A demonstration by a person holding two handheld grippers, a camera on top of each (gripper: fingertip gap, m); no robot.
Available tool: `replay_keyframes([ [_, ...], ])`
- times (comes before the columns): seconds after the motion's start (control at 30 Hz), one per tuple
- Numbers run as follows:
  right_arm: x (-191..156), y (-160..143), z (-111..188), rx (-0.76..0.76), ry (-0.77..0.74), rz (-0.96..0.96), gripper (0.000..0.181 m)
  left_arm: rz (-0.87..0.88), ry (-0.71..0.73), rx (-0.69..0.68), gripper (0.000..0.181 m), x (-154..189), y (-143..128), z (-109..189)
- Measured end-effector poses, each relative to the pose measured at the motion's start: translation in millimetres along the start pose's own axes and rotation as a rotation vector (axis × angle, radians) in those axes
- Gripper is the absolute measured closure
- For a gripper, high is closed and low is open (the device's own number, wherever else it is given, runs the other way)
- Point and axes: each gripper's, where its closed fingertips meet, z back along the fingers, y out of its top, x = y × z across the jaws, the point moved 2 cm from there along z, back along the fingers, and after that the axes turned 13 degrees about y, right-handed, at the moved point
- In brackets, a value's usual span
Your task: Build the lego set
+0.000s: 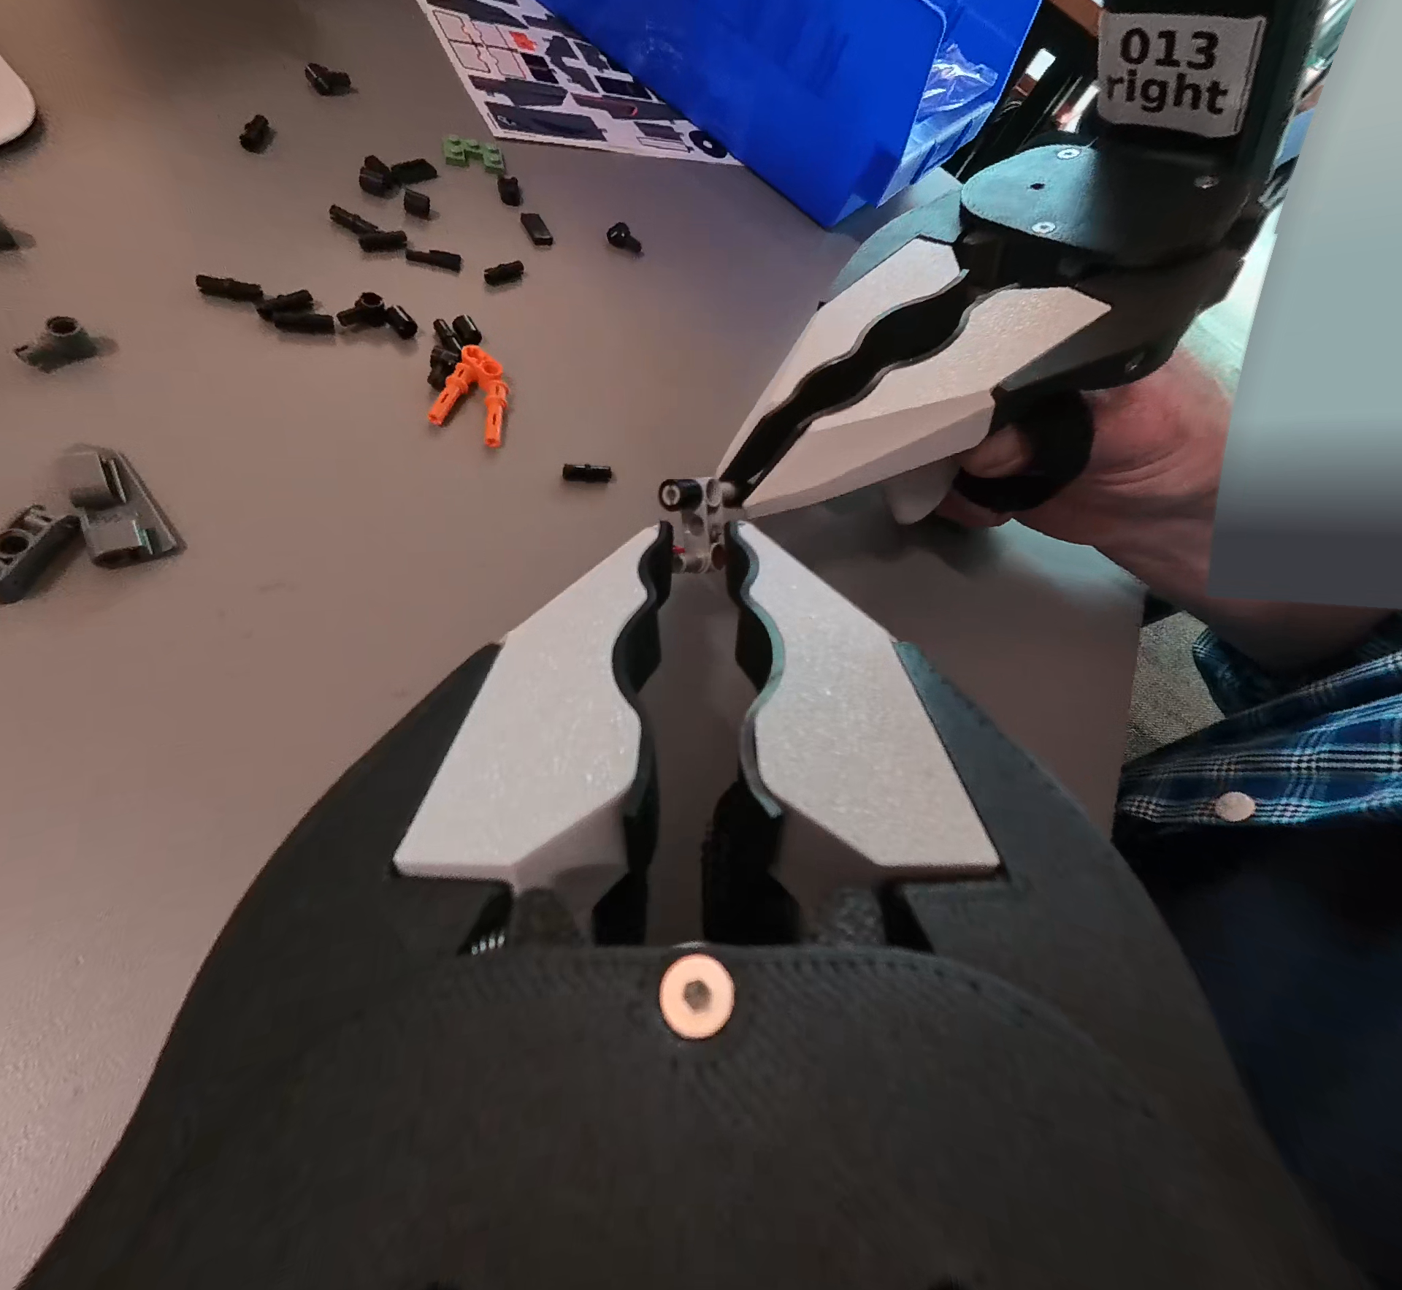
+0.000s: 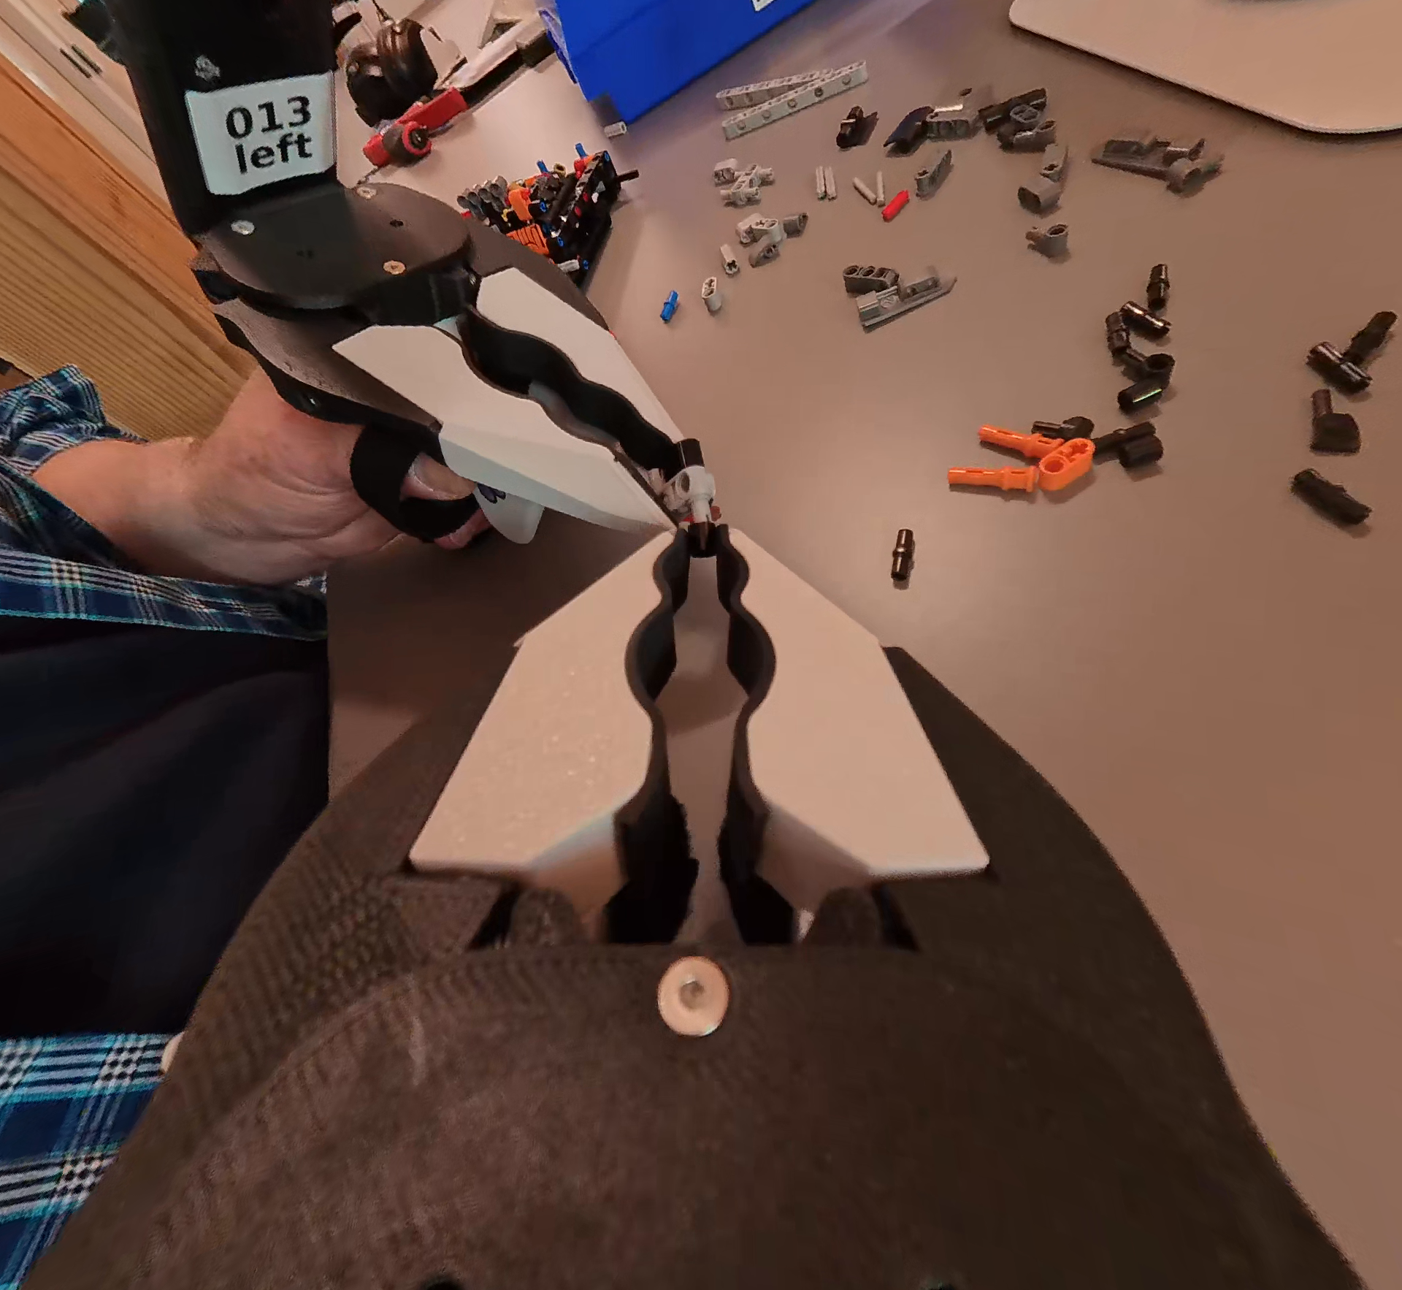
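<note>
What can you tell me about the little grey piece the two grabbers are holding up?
The little grey piece is a small light-grey plastic beam with round holes, held above the table. The left gripper pinches its lower end. A black pin sticks out of its top hole, where the right gripper meets it. A tiny red bit shows low down.

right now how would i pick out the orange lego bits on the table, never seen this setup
Start at the blue bin at the table's far edge, then come toward the two grippers through the scatter of small black pins. At the near edge of that scatter lie the orange pieces, touching each other; they are the only orange loose parts among black and grey ones.
</note>
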Motion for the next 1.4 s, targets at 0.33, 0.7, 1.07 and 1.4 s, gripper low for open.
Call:
replay_keyframes([
  [0.33, 3, -6, -3, -0.093, -0.050, 0.087, 0.177, -0.149, 0.031, -0.058, 0.169, 0, -7, -2],
  [0.7, -5, 3, 1, -0.071, 0.009, 0.210, 0.178, -0.039, -0.140, 0.006, 0.172, 7, 1, 5],
  [1.07, -17, 5, 6, -0.071, 0.077, 0.335, 0.178, -0.010, -0.266, 0.019, 0.174, 17, 3, 13],
  [1.4, -30, 7, 10, -0.042, 0.160, 0.378, 0.179, 0.046, -0.389, 0.003, 0.174, 30, 3, 16],
])
